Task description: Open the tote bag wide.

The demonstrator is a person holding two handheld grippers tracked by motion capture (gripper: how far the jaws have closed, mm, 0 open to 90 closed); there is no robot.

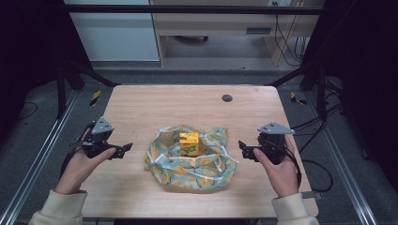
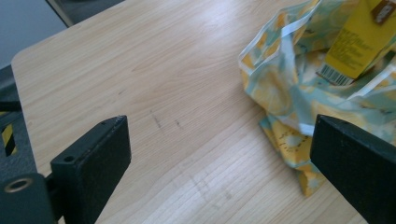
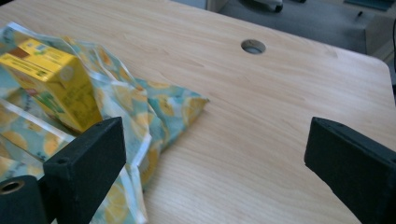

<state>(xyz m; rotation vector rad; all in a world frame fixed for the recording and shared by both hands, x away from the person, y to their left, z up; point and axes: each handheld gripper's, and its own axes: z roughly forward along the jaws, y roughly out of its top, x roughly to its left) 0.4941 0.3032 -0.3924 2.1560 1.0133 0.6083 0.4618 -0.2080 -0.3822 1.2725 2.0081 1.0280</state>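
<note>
High view: yellow carton (image 1: 189, 143) stands upright mid-cloth (image 1: 164, 165) on the desk (image 1: 141, 103), left gripper (image 1: 123, 149) and right gripper (image 1: 244, 149) flank it, each apart from the cloth, probably staged for corner grabs. Left gripper view: jaws wide, empty; cloth edge just beyond the right jaw, bare desk between. Right gripper view: jaws wide, empty; carton and cloth behind the left jaw.
</note>
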